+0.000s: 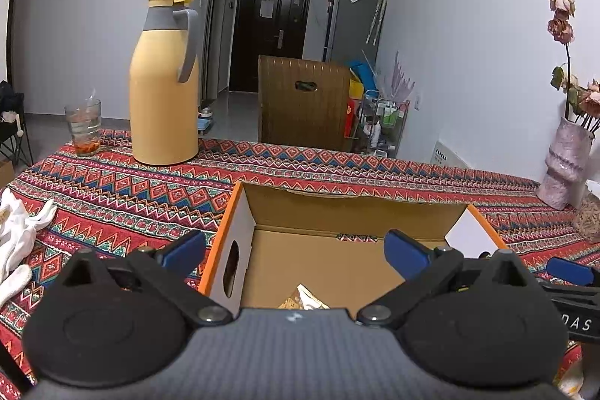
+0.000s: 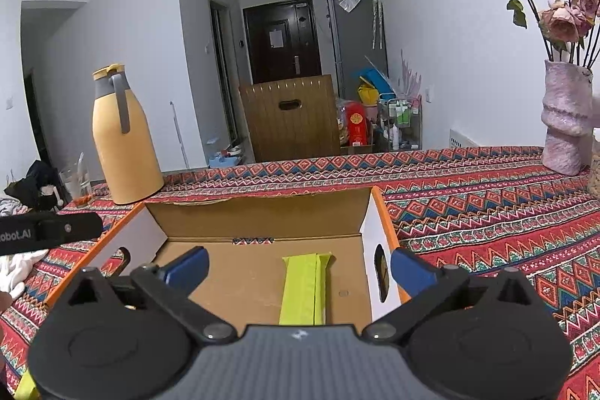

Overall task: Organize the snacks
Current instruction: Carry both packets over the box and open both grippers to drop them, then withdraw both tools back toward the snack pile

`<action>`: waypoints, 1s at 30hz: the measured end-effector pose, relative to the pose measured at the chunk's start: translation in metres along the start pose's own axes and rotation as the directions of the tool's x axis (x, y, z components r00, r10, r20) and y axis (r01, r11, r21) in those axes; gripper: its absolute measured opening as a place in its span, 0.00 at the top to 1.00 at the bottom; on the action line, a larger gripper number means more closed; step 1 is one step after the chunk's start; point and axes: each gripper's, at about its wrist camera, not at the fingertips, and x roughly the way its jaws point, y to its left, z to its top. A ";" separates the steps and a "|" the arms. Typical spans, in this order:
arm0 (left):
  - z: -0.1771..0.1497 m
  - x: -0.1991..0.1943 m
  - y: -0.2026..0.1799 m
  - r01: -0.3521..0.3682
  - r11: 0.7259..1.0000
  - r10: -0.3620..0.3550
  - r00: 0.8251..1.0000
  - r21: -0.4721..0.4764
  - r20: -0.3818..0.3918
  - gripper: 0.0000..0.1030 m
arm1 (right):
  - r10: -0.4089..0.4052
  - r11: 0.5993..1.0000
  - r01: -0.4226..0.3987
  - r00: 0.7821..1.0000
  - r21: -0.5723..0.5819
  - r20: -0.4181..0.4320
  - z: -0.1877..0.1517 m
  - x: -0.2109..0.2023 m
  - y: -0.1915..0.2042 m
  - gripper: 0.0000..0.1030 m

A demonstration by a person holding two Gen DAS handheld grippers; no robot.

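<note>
An open cardboard box (image 1: 224, 223) with orange edges sits on the patterned tablecloth. My left gripper (image 1: 296, 250) hangs over its left half, blue pads wide apart and nothing between them. Just below it, a crinkled snack packet (image 1: 303, 300) lies on the box floor. In the right wrist view the same box (image 2: 386, 212) holds a yellow-green snack bar (image 2: 302, 291) lying flat on its floor. My right gripper (image 2: 300, 268) is open above the bar and its pads stand well clear of the wrapper. The right gripper's blue fingertip (image 1: 570, 270) shows at the right edge of the left wrist view.
A tall yellow thermos (image 1: 163, 89) and a drinking glass (image 1: 83, 128) stand at the table's far left. A pink vase with dried roses (image 2: 566, 122) stands far right. White cloth (image 1: 18, 227) lies at the left edge. A wooden chair back (image 1: 303, 100) rises behind the table.
</note>
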 end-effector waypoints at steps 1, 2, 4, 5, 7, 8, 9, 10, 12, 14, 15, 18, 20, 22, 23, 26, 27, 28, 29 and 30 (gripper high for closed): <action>0.000 -0.001 0.000 0.000 1.000 0.000 1.000 -0.002 0.004 0.00 | 0.001 1.000 -0.001 1.000 -0.001 0.005 0.000 -0.002 0.000 0.00; 0.001 -0.003 0.000 -0.001 1.000 0.001 1.000 -0.002 0.007 0.00 | 0.002 1.000 -0.002 1.000 -0.002 0.011 0.001 -0.004 0.000 0.00; 0.002 -0.006 -0.001 -0.006 1.000 0.006 1.000 -0.001 0.011 0.00 | 0.003 1.000 -0.003 1.000 -0.010 0.019 0.003 -0.008 0.002 0.00; 0.003 -0.008 -0.002 -0.006 1.000 0.006 1.000 0.002 0.011 0.00 | 0.003 1.000 -0.003 1.000 -0.015 0.024 0.003 -0.010 0.003 0.00; 0.004 -0.013 -0.004 -0.004 1.000 0.004 1.000 0.009 0.011 0.00 | 0.002 1.000 -0.001 0.999 -0.025 0.037 0.006 -0.016 0.006 0.00; 0.004 -0.016 -0.005 -0.003 1.000 0.003 1.000 0.017 0.012 0.00 | 0.002 1.000 0.000 0.999 -0.029 0.044 0.007 -0.019 0.007 0.00; 0.004 -0.019 -0.006 -0.003 1.000 0.003 1.000 0.024 0.014 0.00 | 0.001 0.999 0.001 0.999 -0.033 0.052 0.008 -0.023 0.008 0.00; 0.004 -0.023 -0.008 -0.005 0.999 0.004 1.000 0.033 0.017 0.00 | 0.000 0.999 0.002 0.998 -0.037 0.059 0.008 -0.027 0.009 0.00; 0.004 -0.030 -0.009 -0.007 0.999 0.007 1.000 0.043 0.021 0.00 | 0.000 0.999 0.003 0.998 -0.041 0.070 0.010 -0.034 0.011 0.00; 0.004 -0.038 -0.008 -0.015 0.999 0.014 1.000 0.051 0.020 0.00 | 0.002 0.999 0.002 0.997 -0.041 0.077 0.010 -0.042 0.013 0.00; 0.004 -0.042 -0.008 -0.018 0.998 0.017 1.000 0.054 0.022 0.00 | 0.002 0.999 0.002 0.997 -0.041 0.078 0.009 -0.045 0.013 0.00; 0.003 -0.054 -0.005 -0.015 0.998 0.013 1.000 0.060 0.025 0.00 | 0.002 0.999 0.001 0.997 -0.042 0.081 0.006 -0.057 0.015 0.00; 0.000 -0.062 -0.005 -0.008 0.998 0.007 1.000 0.068 0.027 0.00 | 0.005 0.999 -0.001 0.997 -0.042 0.081 0.003 -0.063 0.016 0.00; -0.004 -0.071 -0.006 -0.006 0.997 0.004 1.000 0.077 0.029 0.00 | 0.008 0.999 -0.005 0.997 -0.044 0.078 -0.003 -0.071 0.016 0.00; -0.006 -0.075 -0.006 -0.005 0.997 0.002 1.000 0.079 0.031 0.00 | 0.010 0.999 -0.007 0.997 -0.044 0.076 -0.005 -0.074 0.017 0.00; -0.012 -0.086 -0.006 0.011 0.997 -0.013 0.999 0.077 0.029 0.00 | 0.017 0.999 -0.014 0.998 -0.044 0.068 -0.014 -0.086 0.018 0.00; -0.014 -0.089 -0.005 0.015 0.997 -0.017 0.999 0.077 0.026 0.00 | 0.020 0.999 -0.017 0.998 -0.043 0.065 -0.016 -0.089 0.019 0.00; -0.016 -0.093 -0.005 0.019 0.997 -0.021 0.999 0.078 0.025 0.00 | 0.023 0.999 -0.020 0.998 -0.041 0.064 -0.019 -0.093 0.020 0.00; -0.019 -0.097 -0.005 0.021 0.997 -0.023 0.999 0.079 0.024 0.00 | 0.025 0.999 -0.022 0.998 -0.039 0.062 -0.021 -0.097 0.020 0.00; -0.022 -0.101 -0.005 0.022 0.997 -0.024 0.999 0.079 0.023 0.00 | 0.026 0.999 -0.024 0.998 -0.037 0.062 -0.024 -0.101 0.020 0.00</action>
